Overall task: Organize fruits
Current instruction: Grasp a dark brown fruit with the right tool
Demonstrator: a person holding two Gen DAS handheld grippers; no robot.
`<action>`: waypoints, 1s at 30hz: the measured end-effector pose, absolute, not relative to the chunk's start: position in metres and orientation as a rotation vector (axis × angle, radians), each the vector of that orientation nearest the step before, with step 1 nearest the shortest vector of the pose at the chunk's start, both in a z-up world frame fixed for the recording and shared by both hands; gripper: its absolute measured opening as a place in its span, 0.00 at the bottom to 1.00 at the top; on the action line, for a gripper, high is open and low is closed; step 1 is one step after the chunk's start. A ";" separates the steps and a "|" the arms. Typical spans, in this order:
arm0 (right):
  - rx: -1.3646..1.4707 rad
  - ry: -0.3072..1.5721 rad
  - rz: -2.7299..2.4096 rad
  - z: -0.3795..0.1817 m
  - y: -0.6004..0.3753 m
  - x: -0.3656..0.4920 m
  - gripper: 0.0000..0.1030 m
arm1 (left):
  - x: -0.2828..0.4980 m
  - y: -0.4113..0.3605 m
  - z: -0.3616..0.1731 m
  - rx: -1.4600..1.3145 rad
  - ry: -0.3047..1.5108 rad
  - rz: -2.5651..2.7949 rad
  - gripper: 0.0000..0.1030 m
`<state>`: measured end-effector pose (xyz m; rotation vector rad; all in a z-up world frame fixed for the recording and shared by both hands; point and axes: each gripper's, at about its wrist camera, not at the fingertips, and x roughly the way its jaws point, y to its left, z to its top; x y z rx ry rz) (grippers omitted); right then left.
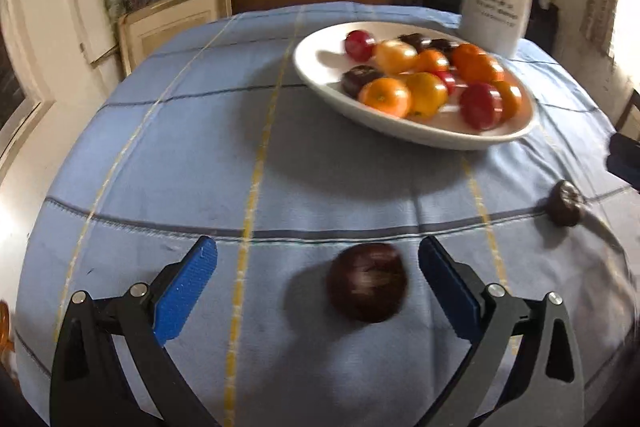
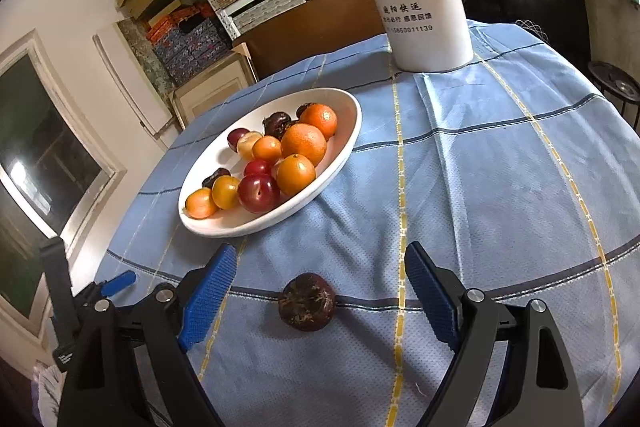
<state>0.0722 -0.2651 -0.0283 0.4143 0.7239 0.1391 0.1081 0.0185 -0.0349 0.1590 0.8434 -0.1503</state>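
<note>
Your left gripper (image 1: 318,269) and right gripper (image 2: 320,273) each stand wide apart around a dark fruit (image 1: 366,282) on the cloth, lined up for the near plate (image 2: 340,163).

Each tool has two black angular arms joined by round silver screws and ending in flat blue pads with a fine ribbed grain. The left tool (image 1: 318,259) and the right tool (image 2: 320,267) share this same build and colouring.
</note>
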 end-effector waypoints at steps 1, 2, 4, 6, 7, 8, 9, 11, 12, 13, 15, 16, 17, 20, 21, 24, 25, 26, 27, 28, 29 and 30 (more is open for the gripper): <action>0.407 0.727 0.142 -0.029 -0.264 0.072 0.84 | 0.106 0.014 -0.034 0.175 0.828 -0.164 0.96; 0.394 0.732 0.143 -0.031 -0.261 0.071 0.84 | 0.103 0.012 -0.034 0.183 0.820 -0.170 0.96; 0.364 0.744 0.141 -0.034 -0.255 0.068 0.84 | 0.098 0.012 -0.031 0.174 0.802 -0.187 0.96; 0.305 0.764 0.155 -0.039 -0.244 0.063 0.84 | 0.094 0.017 -0.028 0.147 0.788 -0.197 0.96; 0.269 0.771 0.155 -0.041 -0.237 0.060 0.84 | 0.093 0.021 -0.028 0.124 0.795 -0.207 0.96; 0.203 0.783 0.146 -0.045 -0.227 0.056 0.84 | 0.093 0.023 -0.029 0.112 0.805 -0.212 0.96; 0.160 0.791 0.137 -0.048 -0.220 0.054 0.84 | 0.094 0.025 -0.031 0.100 0.819 -0.216 0.96; 0.102 0.796 0.129 -0.049 -0.210 0.053 0.84 | 0.097 0.027 -0.035 0.084 0.858 -0.213 0.96; 0.097 0.796 0.128 -0.049 -0.209 0.053 0.84 | 0.098 0.025 -0.037 0.084 0.868 -0.212 0.96; 0.099 0.802 0.120 -0.050 -0.210 0.054 0.84 | 0.099 0.023 -0.039 0.088 0.879 -0.216 0.96; 0.119 0.823 0.114 -0.053 -0.214 0.059 0.84 | 0.099 0.019 -0.041 0.104 0.889 -0.227 0.96; 0.126 0.824 0.114 -0.054 -0.215 0.060 0.81 | 0.098 0.016 -0.042 0.122 0.890 -0.229 0.96; 0.129 0.816 0.118 -0.053 -0.214 0.060 0.78 | 0.097 0.014 -0.042 0.132 0.888 -0.231 0.96; 0.093 0.778 0.132 -0.049 -0.205 0.059 0.71 | 0.095 0.010 -0.042 0.153 0.884 -0.238 0.96; 0.074 0.771 0.134 -0.048 -0.201 0.059 0.68 | 0.095 0.010 -0.043 0.154 0.887 -0.239 0.96; 0.056 0.804 0.134 -0.052 -0.196 0.067 0.57 | 0.098 0.010 -0.046 0.148 0.905 -0.245 0.96; 0.067 0.817 0.127 -0.054 -0.199 0.069 0.56 | 0.098 0.010 -0.046 0.145 0.909 -0.246 0.96; 0.081 0.821 0.128 -0.054 -0.201 0.070 0.54 | 0.099 0.010 -0.047 0.143 0.914 -0.247 0.96; 0.099 0.828 0.128 -0.055 -0.204 0.071 0.51 | 0.099 0.011 -0.048 0.141 0.920 -0.249 0.96; 0.106 0.835 0.127 -0.056 -0.205 0.071 0.45 | 0.101 0.011 -0.050 0.139 0.931 -0.248 0.96; 0.116 0.848 0.126 -0.058 -0.207 0.073 0.41 | 0.102 0.012 -0.051 0.138 0.939 -0.247 0.96; 0.122 0.854 0.128 -0.059 -0.208 0.074 0.41 | 0.102 0.012 -0.052 0.138 0.942 -0.245 0.96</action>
